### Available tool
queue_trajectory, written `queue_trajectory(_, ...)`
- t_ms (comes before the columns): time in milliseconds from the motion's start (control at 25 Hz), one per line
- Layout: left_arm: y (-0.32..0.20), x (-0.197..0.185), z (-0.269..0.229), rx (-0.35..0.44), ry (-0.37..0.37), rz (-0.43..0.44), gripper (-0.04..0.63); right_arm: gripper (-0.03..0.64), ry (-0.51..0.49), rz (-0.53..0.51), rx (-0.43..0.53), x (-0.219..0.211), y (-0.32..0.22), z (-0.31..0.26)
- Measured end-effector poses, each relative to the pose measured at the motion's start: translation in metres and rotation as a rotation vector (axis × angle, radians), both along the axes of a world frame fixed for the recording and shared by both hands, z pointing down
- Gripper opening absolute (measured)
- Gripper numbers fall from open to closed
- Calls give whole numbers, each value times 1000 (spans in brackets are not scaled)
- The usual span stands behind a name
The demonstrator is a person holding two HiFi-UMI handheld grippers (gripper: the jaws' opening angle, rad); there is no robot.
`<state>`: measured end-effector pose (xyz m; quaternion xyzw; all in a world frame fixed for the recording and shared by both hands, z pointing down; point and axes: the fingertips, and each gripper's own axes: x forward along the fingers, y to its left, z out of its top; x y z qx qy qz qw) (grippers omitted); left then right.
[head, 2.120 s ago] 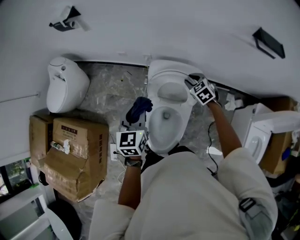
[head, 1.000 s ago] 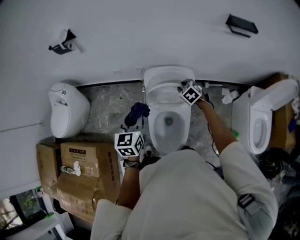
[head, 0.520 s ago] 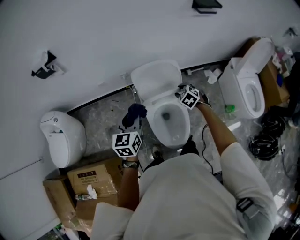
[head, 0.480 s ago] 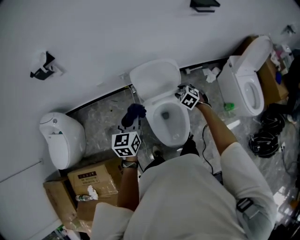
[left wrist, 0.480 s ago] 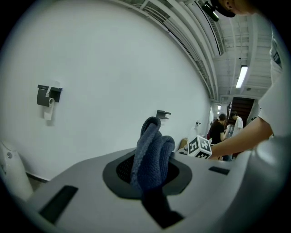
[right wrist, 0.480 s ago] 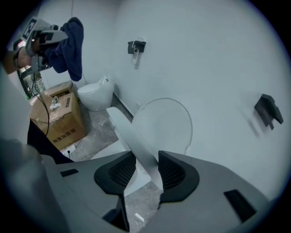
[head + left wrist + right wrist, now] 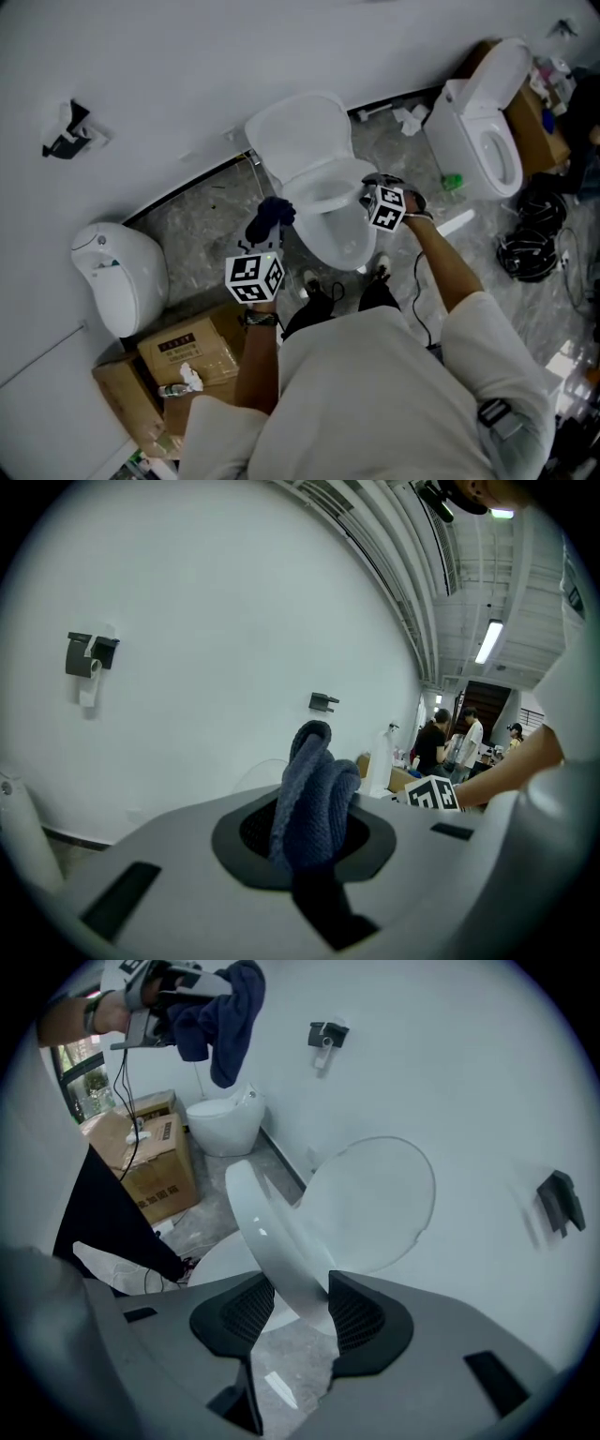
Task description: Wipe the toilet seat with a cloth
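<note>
A white toilet (image 7: 339,239) stands against the wall with its lid (image 7: 295,131) raised. My right gripper (image 7: 375,192) is at the bowl's right side. In the right gripper view the seat ring (image 7: 272,1241) tilts up in front of the lid (image 7: 375,1204) and runs down between my right gripper's (image 7: 298,1312) pads. Its jaws have just been opening, and the ring still fills the gap, touching both pads. My left gripper (image 7: 265,239), left of the bowl, is shut on a bunched dark blue cloth (image 7: 272,216), which sticks up from its jaws (image 7: 314,799).
A second toilet (image 7: 483,131) stands at the right, with black cables (image 7: 525,253) on the floor beside it. A white wall fixture (image 7: 117,277) and cardboard boxes (image 7: 187,352) are at the left. The person's legs are close in front of the bowl.
My right gripper has come from the back of the toilet toward the bowl's front right, bringing the seat ring away from the lid. The left gripper with the cloth has shifted a little.
</note>
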<state>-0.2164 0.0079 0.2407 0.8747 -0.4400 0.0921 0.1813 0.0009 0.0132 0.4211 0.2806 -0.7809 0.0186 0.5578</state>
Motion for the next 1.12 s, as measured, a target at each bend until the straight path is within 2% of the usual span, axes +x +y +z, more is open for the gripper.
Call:
queue_trajectory(280, 13, 22, 18, -43, -7, 40, 44, 219, 60, -77, -86, 4, 59, 41)
queue_trajectory(560, 25, 39, 43, -94, -14, 48, 44, 236, 89, -142, -137, 4, 92, 68)
queue_trajectory(1120, 36, 69, 107, -203, -50, 65, 44, 267, 112, -217, -179, 6, 143, 121)
